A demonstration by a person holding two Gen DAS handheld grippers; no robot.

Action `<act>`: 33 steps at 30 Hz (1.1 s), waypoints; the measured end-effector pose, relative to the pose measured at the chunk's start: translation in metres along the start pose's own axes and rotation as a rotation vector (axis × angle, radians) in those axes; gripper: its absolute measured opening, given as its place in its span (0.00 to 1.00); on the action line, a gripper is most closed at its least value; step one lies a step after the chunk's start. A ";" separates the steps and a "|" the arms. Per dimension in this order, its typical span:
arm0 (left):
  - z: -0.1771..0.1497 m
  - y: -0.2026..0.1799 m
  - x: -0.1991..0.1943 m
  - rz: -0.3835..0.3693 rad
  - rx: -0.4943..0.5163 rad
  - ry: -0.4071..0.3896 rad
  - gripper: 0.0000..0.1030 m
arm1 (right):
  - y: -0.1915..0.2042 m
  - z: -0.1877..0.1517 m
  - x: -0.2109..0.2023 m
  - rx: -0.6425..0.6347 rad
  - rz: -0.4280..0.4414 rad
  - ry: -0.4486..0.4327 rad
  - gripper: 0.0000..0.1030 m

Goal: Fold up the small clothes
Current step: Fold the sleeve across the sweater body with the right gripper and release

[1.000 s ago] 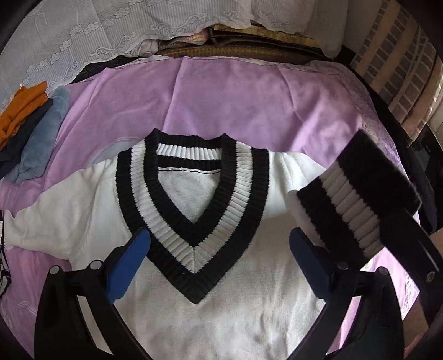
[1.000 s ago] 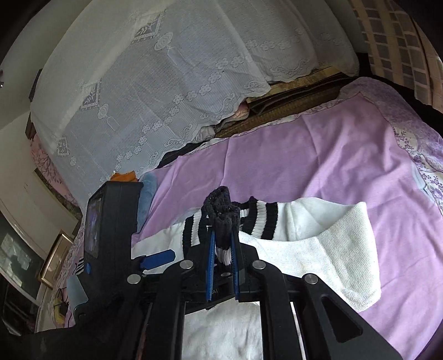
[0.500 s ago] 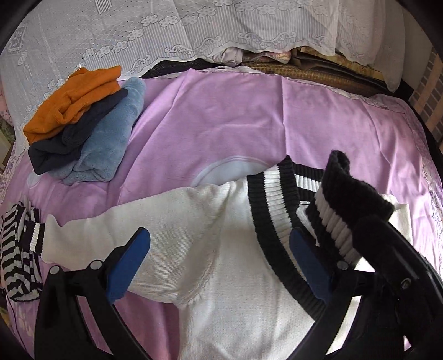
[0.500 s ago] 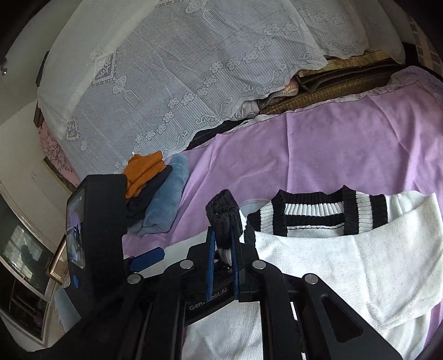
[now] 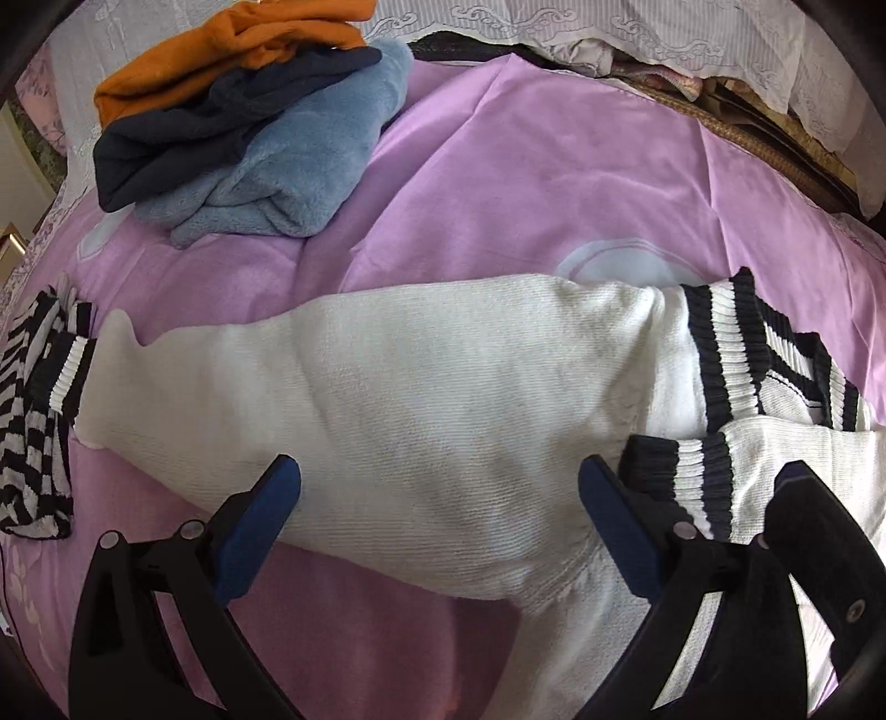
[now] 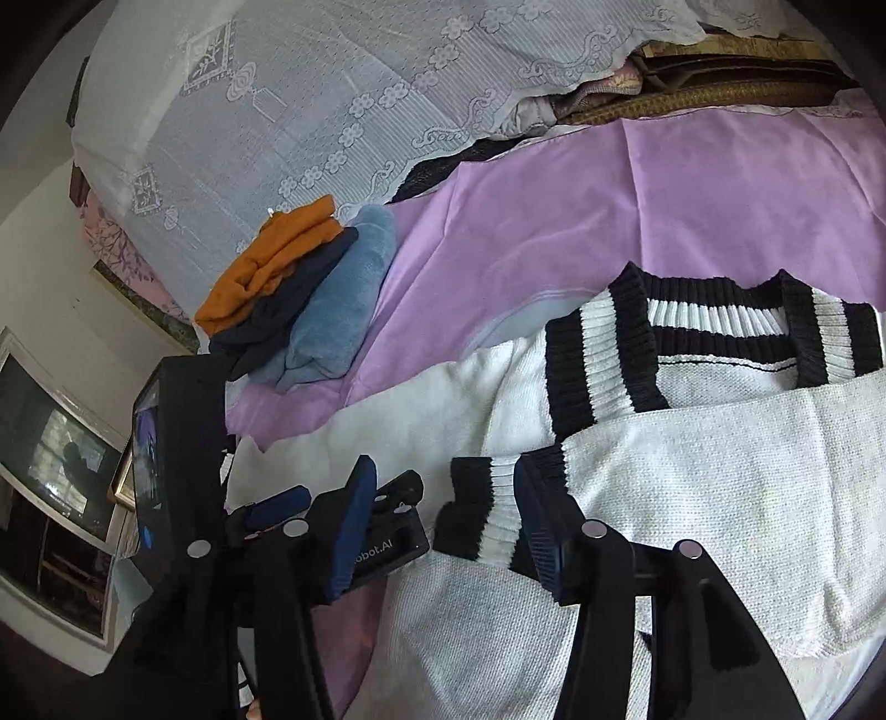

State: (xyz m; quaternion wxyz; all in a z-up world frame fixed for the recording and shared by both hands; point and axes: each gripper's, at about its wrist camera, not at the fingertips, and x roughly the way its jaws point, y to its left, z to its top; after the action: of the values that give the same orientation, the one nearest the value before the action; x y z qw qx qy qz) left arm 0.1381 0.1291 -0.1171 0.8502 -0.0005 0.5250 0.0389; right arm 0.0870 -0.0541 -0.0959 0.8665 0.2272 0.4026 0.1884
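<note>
A white knit sweater (image 5: 443, 399) with a black-and-white striped V collar (image 6: 714, 327) lies on the purple bedsheet (image 5: 526, 177). Its right sleeve (image 6: 720, 471) is folded across the chest, and the striped cuff (image 6: 487, 520) lies between the open jaws of my right gripper (image 6: 443, 520). The left sleeve stretches out to the left, with its striped cuff (image 5: 69, 376) at the far left. My left gripper (image 5: 437, 498) is open and empty just above that sleeve near the shoulder. The folded cuff also shows in the left wrist view (image 5: 686, 471).
A pile of folded clothes, orange (image 5: 221, 50), navy and light blue (image 5: 277, 171), sits at the back left of the bed. A black-and-white striped garment (image 5: 27, 432) lies at the left edge. Lace-covered bedding (image 6: 332, 111) stands behind.
My right gripper carried the right cuff across the chest, then opened and let it go. My left gripper moved left, from over the collar to over the left sleeve.
</note>
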 end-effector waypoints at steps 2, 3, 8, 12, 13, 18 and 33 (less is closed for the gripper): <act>0.000 0.012 -0.006 0.022 -0.019 -0.012 0.95 | 0.003 -0.002 -0.010 -0.030 0.017 -0.018 0.51; 0.000 0.016 -0.011 0.028 -0.026 -0.019 0.95 | 0.003 -0.004 -0.018 -0.048 0.007 -0.038 0.50; 0.004 0.003 -0.034 -0.043 -0.004 -0.066 0.95 | -0.028 -0.009 -0.054 -0.070 -0.149 -0.087 0.34; 0.000 -0.046 -0.029 -0.019 0.133 -0.064 0.95 | -0.074 -0.016 -0.086 0.007 -0.271 -0.110 0.33; -0.002 -0.057 -0.025 -0.001 0.155 -0.059 0.95 | -0.086 -0.018 -0.095 0.032 -0.297 -0.118 0.33; -0.010 -0.071 0.003 0.051 0.166 -0.002 0.96 | -0.141 -0.028 -0.118 0.141 -0.414 -0.104 0.34; -0.029 -0.030 -0.016 0.102 0.127 0.015 0.96 | -0.180 -0.049 -0.120 0.218 -0.455 -0.026 0.25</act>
State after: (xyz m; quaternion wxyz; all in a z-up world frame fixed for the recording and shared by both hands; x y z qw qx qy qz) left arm 0.1069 0.0969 -0.1173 0.8414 0.0797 0.5323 0.0486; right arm 0.0015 -0.2523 -0.1488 0.8621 0.2255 0.4500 -0.0589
